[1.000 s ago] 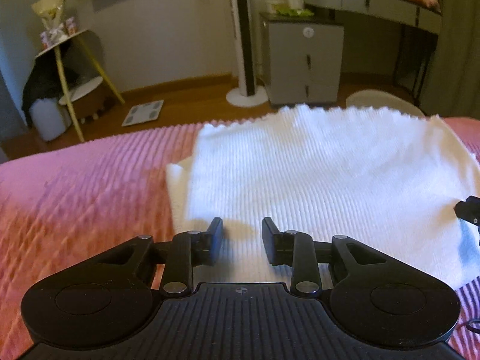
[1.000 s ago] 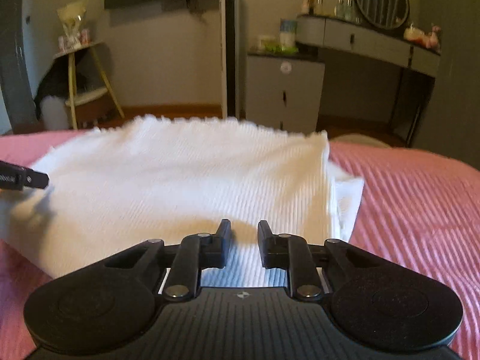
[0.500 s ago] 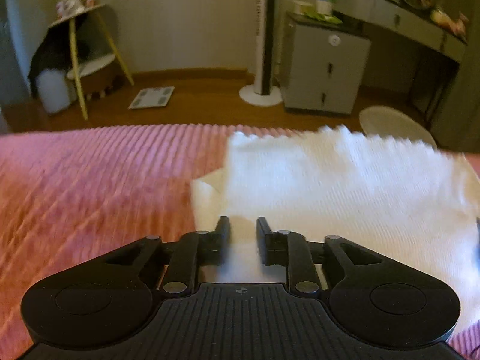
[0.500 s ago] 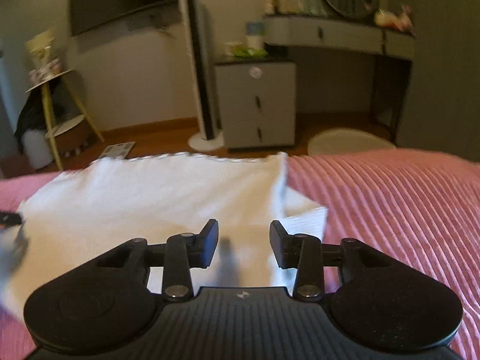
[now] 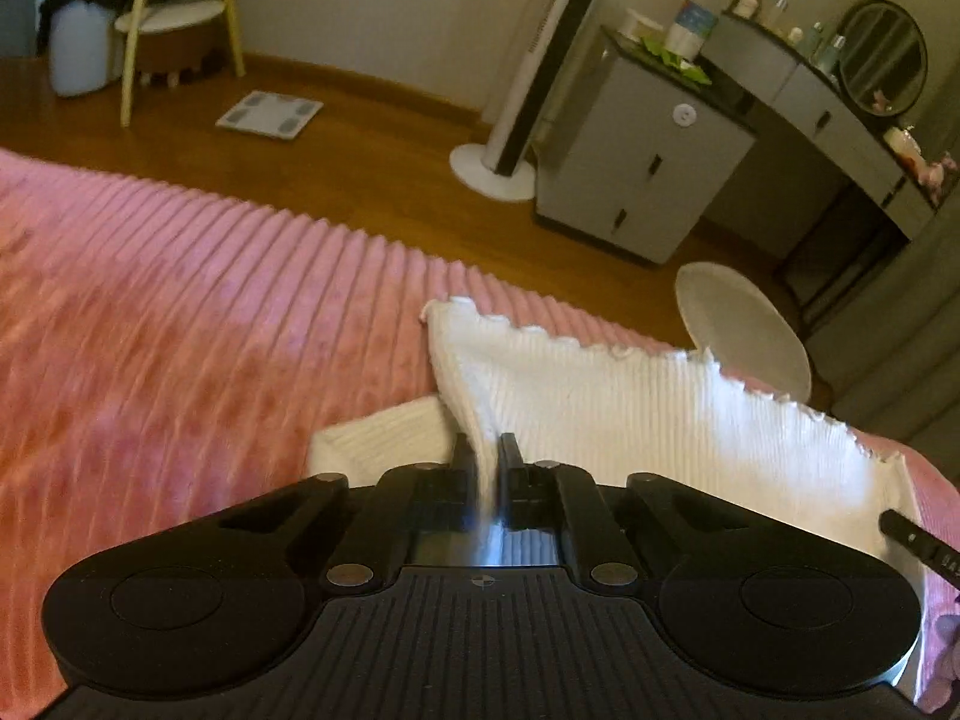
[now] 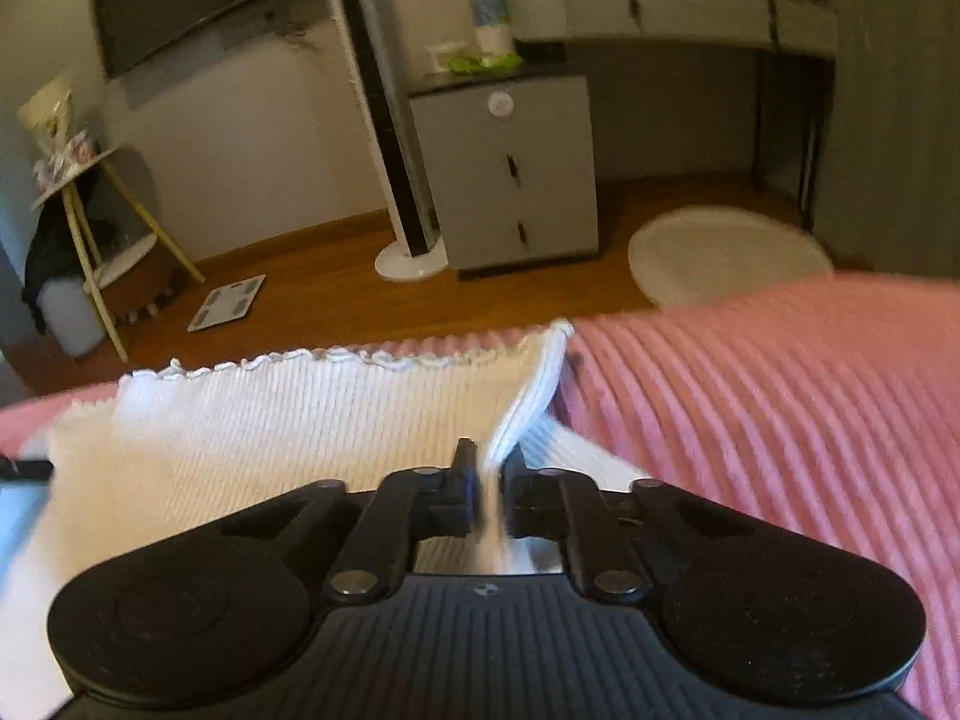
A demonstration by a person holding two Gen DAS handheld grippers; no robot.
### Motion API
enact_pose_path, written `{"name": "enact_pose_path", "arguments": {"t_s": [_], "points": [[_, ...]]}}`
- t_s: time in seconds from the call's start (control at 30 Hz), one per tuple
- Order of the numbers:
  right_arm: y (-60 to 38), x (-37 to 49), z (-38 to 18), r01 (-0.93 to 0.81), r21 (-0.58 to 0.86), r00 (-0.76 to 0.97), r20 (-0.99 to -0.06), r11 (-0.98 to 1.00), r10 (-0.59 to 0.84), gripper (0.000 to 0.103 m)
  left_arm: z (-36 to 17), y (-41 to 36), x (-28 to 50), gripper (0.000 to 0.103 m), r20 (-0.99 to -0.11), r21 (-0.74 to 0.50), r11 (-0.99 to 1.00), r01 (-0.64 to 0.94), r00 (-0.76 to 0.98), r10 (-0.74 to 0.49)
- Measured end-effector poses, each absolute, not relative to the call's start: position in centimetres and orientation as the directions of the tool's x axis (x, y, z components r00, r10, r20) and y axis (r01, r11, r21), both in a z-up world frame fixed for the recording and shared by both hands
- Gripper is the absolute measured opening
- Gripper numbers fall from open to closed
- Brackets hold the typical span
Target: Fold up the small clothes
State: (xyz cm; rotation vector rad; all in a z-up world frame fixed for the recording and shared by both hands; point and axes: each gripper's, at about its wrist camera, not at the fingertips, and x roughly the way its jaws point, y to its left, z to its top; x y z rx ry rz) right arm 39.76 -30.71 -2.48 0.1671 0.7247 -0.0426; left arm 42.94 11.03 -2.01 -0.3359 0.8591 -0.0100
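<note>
- Both grippers have slid outward to the garment's side edges, and their jaws have just been closing on the cloth.
- Left gripper (image 5: 485, 468) pinches the white knit garment (image 5: 630, 414) at its left edge; right gripper (image 6: 489, 474) pinches the right edge.
- It lies on the pink bed (image 5: 180, 324).
- Risk: the thin pinch could slip, or catch one layer only, and skew the fold.

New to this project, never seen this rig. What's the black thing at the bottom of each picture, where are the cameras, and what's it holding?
No robot arm here: a person holds a two-finger gripper in each hand, each with a fisheye camera looking forward along its fingers. The black shape at the bottom is the gripper itself. One picture comes from the left gripper, the other from the right gripper. A white ribbed garment lies on a pink ribbed bedspread. Both grippers have just closed and each pinches a side edge of the garment, the left at its left side, the right at its right. Behind is a bedroom floor with a grey cabinet.
</note>
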Motion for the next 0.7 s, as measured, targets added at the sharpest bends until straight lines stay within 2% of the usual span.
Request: {"name": "enact_pose_path", "arguments": {"t_s": [0.13, 0.17, 0.27, 0.33, 0.4, 0.47, 0.5, 0.57, 0.63, 0.7], "points": [[-29.3, 38.3, -0.6, 0.086, 0.019, 0.851, -0.521, 0.996, -0.063, 0.007, -0.4, 10.2, 41.5, 0.009, -0.647, -0.205, 0.973, -0.102, 0.760, -0.057], [-29.0, 38.3, -0.7, 0.102, -0.008, 0.855, -0.511, 0.995, -0.092, 0.007, -0.4, 10.2, 41.2, 0.009, -0.629, -0.196, 0.975, -0.107, 0.776, -0.042], [-28.6, 39.0, -2.3, 0.122, -0.059, 0.824, -0.551, 0.991, -0.134, 0.007, -1.3, 9.3, 41.1, 0.009, -0.633, -0.102, 0.988, -0.119, 0.774, 0.028], [-28.2, 39.3, -3.7, 0.132, -0.125, 0.794, -0.580, 0.983, -0.180, 0.007, -2.9, 8.9, 41.5, 0.009, -0.681, -0.042, 0.991, -0.127, 0.730, 0.065], [-28.1, 39.7, -4.4, 0.125, -0.143, 0.766, -0.615, 0.982, -0.187, 0.007, -3.4, 8.5, 41.3, 0.015, -0.678, -0.008, 0.992, -0.127, 0.730, 0.088], [-28.0, 39.9, -4.0, 0.137, -0.168, 0.749, -0.628, 0.976, -0.213, 0.016, -2.7, 8.6, 41.1, 0.019, -0.676, -0.010, 0.992, -0.126, 0.732, 0.086], [-27.8, 39.7, -3.4, 0.156, -0.187, 0.749, -0.618, 0.970, -0.239, 0.024, -2.2, 8.9, 40.9, 0.022, -0.678, -0.026, 0.991, -0.134, 0.730, 0.081], [-27.2, 38.3, -1.8, 0.181, -0.178, 0.776, -0.578, 0.967, -0.251, 0.025, -1.2, 9.5, 40.2, 0.020, -0.674, -0.060, 0.989, -0.134, 0.737, 0.059], [-26.4, 35.7, -0.5, 0.146, -0.103, 0.816, -0.550, 0.984, -0.178, 0.024, -0.4, 9.5, 38.7, 0.023, -0.663, -0.094, 0.988, -0.119, 0.748, 0.027], [-25.0, 32.5, -0.1, 0.080, -0.059, 0.839, -0.535, 0.995, -0.099, 0.024, 0.0, 9.3, 36.8, 0.037, -0.655, -0.151, 0.985, -0.087, 0.755, -0.034]]}}
